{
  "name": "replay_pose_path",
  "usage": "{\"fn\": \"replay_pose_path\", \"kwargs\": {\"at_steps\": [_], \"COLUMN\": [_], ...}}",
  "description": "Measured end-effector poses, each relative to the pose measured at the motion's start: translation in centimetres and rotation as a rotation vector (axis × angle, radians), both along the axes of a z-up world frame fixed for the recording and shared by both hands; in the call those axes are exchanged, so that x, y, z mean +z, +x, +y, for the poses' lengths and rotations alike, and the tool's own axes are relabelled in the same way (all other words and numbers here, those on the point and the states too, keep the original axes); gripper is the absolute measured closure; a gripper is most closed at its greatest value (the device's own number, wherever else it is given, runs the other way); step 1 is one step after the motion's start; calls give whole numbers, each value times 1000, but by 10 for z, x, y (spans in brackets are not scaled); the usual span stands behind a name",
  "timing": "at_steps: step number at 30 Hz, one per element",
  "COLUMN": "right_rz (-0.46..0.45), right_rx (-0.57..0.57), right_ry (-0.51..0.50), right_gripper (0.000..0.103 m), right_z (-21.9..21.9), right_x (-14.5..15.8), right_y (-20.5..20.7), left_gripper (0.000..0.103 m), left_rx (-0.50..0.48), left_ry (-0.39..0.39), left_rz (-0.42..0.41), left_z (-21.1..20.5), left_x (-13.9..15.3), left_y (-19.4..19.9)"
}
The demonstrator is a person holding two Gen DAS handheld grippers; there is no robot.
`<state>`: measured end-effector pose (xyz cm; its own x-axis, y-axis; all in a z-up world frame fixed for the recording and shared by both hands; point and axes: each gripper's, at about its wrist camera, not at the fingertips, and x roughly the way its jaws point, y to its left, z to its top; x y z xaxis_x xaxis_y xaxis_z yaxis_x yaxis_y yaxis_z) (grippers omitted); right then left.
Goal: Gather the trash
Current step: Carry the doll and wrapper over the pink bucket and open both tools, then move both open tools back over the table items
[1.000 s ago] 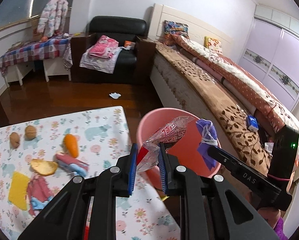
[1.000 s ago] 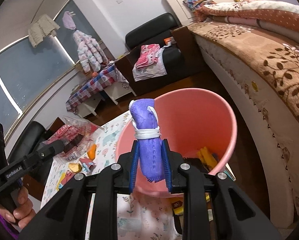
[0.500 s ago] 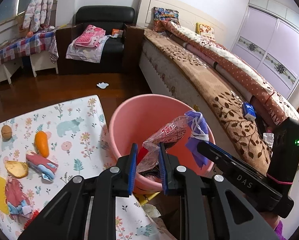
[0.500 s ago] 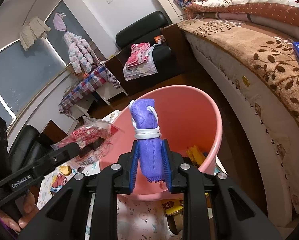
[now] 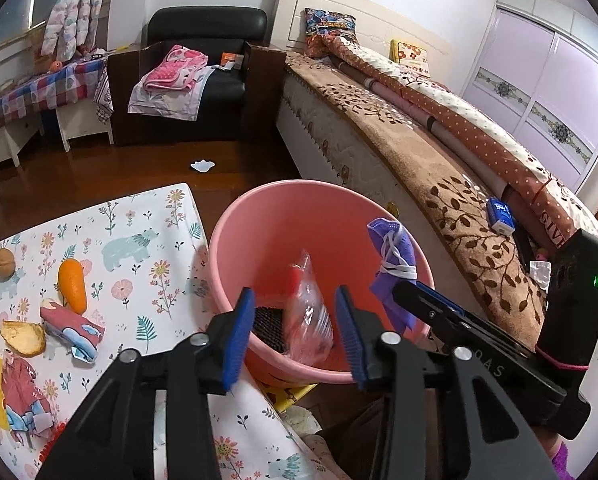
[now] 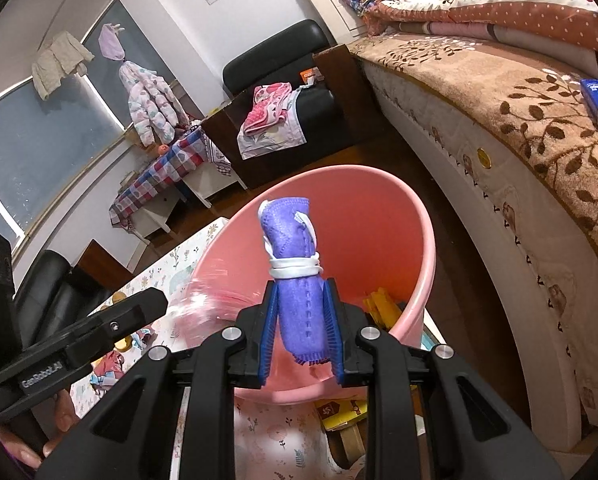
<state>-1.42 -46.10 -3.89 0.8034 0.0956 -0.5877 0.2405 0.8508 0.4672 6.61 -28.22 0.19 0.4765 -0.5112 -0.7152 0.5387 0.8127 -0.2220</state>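
Observation:
A pink bucket (image 5: 259, 208) stands beside the floral table; it also shows in the right wrist view (image 6: 423, 240). My left gripper (image 5: 295, 332) is open over the bucket's near rim. A clear and red plastic wrapper (image 5: 307, 316) falls inside the bucket, blurred in the right wrist view (image 6: 207, 304). My right gripper (image 6: 299, 328) is shut on a rolled purple face mask (image 6: 295, 264) with white ear loops, held above the bucket; it also shows in the left wrist view (image 5: 391, 264).
The table (image 5: 139, 280) holds a carrot (image 5: 73, 282), two walnuts (image 5: 5, 262), a bread piece (image 5: 23, 338) and colourful wrappers (image 5: 73, 330). Yellow trash (image 6: 383, 308) lies in the bucket. A bed (image 5: 439, 152) is at right, a black sofa (image 5: 203, 60) behind.
My left gripper opened and let go of the plastic wrapper, which drops into the bucket. Both grippers moved closer over the bucket. The right gripper still holds the mask.

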Motion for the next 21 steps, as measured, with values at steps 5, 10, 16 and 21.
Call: {"fn": "replay_pose_path", "kwargs": {"at_steps": [5, 10, 16, 21], "right_rz": [15, 19, -4, -27], "right_rx": [-14, -16, -8, 15], "right_ry": [-22, -20, -42, -52], "right_gripper": [78, 71, 68, 68], "right_z": [3, 4, 14, 25], "right_x": [-1, 0, 9, 18], "right_y": [3, 1, -5, -10], "left_gripper": [58, 56, 55, 52], "left_rx": [4, -2, 12, 37], "left_ry": [-12, -17, -36, -46], "left_rz": [-8, -31, -48, -54], "left_z": [6, 14, 29, 43], "left_x": [5, 13, 23, 29], "left_y": [-3, -11, -18, -23]}}
